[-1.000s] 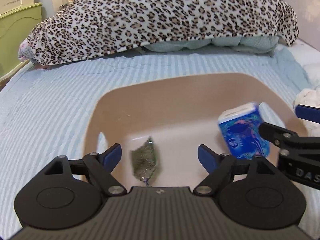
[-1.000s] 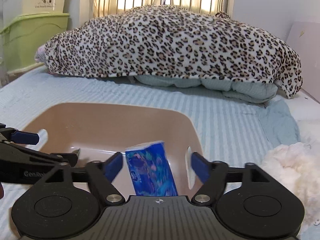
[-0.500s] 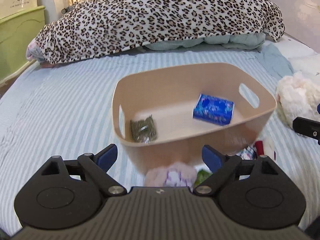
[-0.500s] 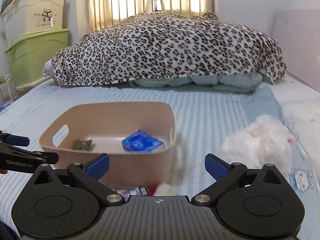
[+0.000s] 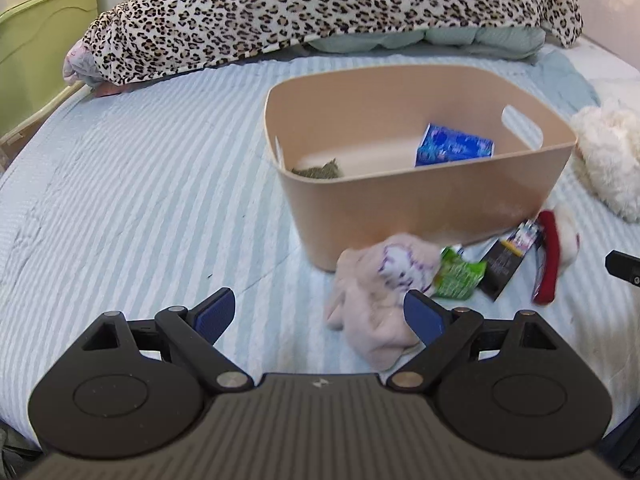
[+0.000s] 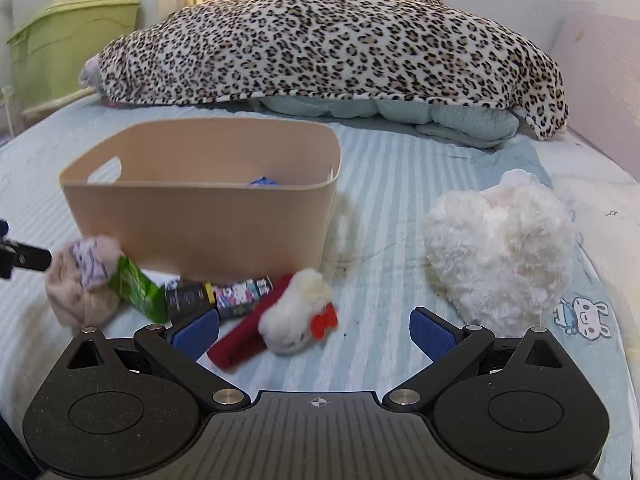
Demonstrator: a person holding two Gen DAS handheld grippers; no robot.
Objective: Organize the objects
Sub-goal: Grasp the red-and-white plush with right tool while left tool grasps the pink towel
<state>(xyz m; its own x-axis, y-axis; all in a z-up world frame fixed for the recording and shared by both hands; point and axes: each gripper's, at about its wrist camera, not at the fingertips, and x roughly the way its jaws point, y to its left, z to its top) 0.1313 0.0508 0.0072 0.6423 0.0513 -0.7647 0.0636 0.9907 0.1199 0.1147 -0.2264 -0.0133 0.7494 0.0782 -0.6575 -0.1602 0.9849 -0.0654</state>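
My right gripper [image 6: 314, 330] is hovering with its jaws spread wide over the striped bedsheet [image 6: 396, 184]. Just ahead, a white plush toy [image 6: 296, 312] is lying against a red strip [image 6: 248, 330]. A tan bin [image 6: 200, 216] is sitting behind a green packet [image 6: 138, 290] and a pink cloth [image 6: 86, 280].

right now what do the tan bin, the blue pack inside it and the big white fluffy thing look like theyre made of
Tan bin: probably matte plastic, judging by its smooth, rigid walls and moulded handle cutout.
Blue pack: likely thin glossy plastic film with printing; it looks soft-sided, perhaps a tissue pack.
White fluffy thing: plush or faux fur, with a long shaggy pile and no hard edges.
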